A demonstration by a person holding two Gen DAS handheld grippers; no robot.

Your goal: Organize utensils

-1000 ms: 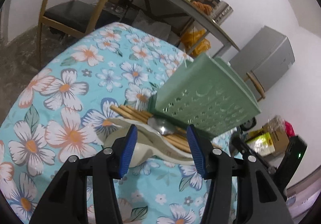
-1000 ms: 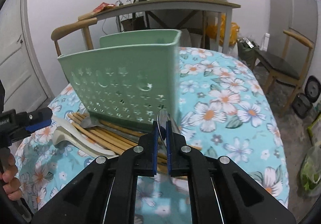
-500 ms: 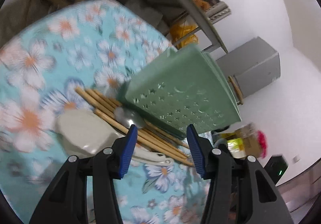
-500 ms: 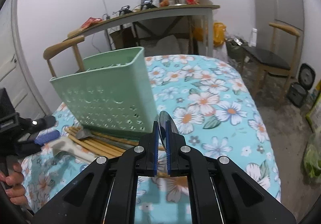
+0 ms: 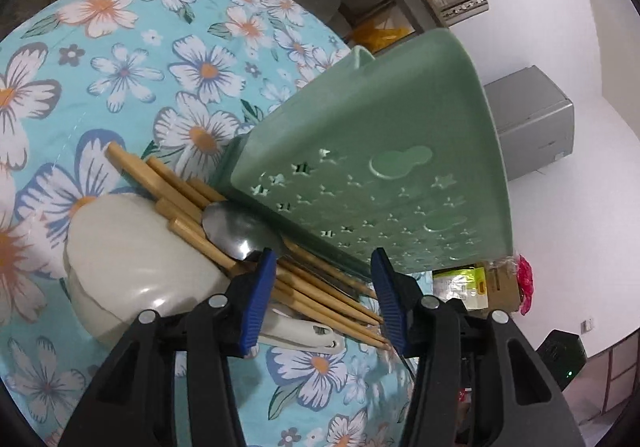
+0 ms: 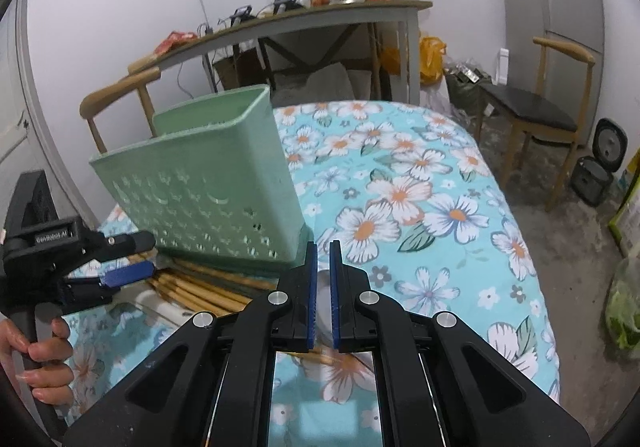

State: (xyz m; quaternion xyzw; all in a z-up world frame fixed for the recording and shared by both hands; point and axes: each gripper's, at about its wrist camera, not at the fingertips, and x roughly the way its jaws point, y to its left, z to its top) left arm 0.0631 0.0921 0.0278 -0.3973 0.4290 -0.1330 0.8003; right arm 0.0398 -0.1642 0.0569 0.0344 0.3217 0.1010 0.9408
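- I see the wooden chopsticks [image 5: 224,231] lying in a loose bundle on the table [image 5: 120,59], flat against the foot of the green utensil holder [image 5: 384,183]. In the left wrist view their long axis runs on a diagonal, blunt ends at the upper left, thin tips pointing to the lower right.
- A metal spoon [image 5: 236,231] lies on the bundle along the same line, bowl toward the blunt ends, handle running under the holder's edge.
- A white ladle [image 5: 136,267] lies beside them, its broad bowl at the left and its handle reaching right beneath the chopstick tips.
- My left hand-held gripper [image 5: 324,303] hovers over the bundle's thin half with its jaws half spread, closed on nothing; the chopsticks pass between the blue pads [image 5: 260,299]. In the right wrist view it comes in from the left edge, a hand [image 6: 44,355] on its grip.
- My right hand-held gripper [image 6: 323,287] has its jaws nearly together; something pale and blurred sits in the narrow slit, and I cannot tell what it is or whether it is pinched.
- The green holder stands upright on the flowered cloth, star-shaped holes in its wall, open top up.
- Beyond it are a wooden chair [image 6: 120,95] and a cluttered side table [image 6: 304,19].
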